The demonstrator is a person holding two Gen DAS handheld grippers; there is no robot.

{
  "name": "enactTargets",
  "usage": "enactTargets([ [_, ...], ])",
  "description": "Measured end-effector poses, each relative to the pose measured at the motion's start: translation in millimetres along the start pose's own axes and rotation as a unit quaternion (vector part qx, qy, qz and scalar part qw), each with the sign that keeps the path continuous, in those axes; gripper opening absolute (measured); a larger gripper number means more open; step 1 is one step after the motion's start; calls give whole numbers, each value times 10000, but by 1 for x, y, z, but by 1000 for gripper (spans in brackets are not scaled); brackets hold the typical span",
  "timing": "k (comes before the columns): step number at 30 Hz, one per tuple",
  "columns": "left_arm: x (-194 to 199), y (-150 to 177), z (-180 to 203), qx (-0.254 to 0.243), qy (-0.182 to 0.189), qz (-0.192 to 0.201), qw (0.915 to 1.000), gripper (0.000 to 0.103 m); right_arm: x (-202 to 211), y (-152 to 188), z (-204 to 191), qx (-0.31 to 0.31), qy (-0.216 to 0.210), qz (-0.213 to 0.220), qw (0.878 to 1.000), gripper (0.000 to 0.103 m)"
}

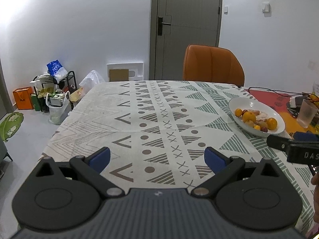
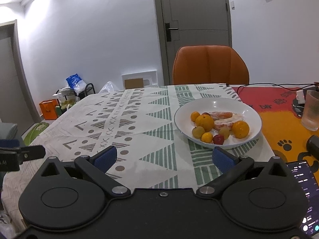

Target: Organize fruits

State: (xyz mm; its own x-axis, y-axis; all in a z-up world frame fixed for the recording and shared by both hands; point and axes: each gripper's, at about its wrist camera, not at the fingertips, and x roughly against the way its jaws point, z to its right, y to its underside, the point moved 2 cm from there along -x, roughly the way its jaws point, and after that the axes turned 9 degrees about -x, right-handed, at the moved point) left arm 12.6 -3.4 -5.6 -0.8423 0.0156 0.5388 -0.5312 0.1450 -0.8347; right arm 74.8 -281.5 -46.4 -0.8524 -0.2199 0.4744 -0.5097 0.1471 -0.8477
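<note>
White bowl (image 2: 247, 111) holds orange citrus (image 2: 204, 122), yellow-brown small fruits (image 2: 198, 132) and one red fruit (image 2: 218, 139). Cloth (image 2: 139, 119) is off-white, with grey-brown chevrons, dots, crosses and green striped triangles. Mat (image 2: 279, 119) is red and orange with black paw prints. Chair (image 2: 210, 67) is orange.

Orange chair (image 2: 210, 64) pushed against far edge of table (image 1: 139, 119). Grey door (image 2: 196, 20) behind chair. Frosted glass (image 2: 311, 110) on red-orange mat (image 2: 279, 119). Phone (image 2: 303, 195) lit, bottom right. Cluttered rack (image 1: 57, 83) by wall.
</note>
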Motion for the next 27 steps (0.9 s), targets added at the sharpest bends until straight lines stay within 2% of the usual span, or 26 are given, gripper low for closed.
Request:
enactTargets([
  [27,0,1,-7,99,-54,-1,9999,100,1,0,3,23,11,0,10000,103],
])
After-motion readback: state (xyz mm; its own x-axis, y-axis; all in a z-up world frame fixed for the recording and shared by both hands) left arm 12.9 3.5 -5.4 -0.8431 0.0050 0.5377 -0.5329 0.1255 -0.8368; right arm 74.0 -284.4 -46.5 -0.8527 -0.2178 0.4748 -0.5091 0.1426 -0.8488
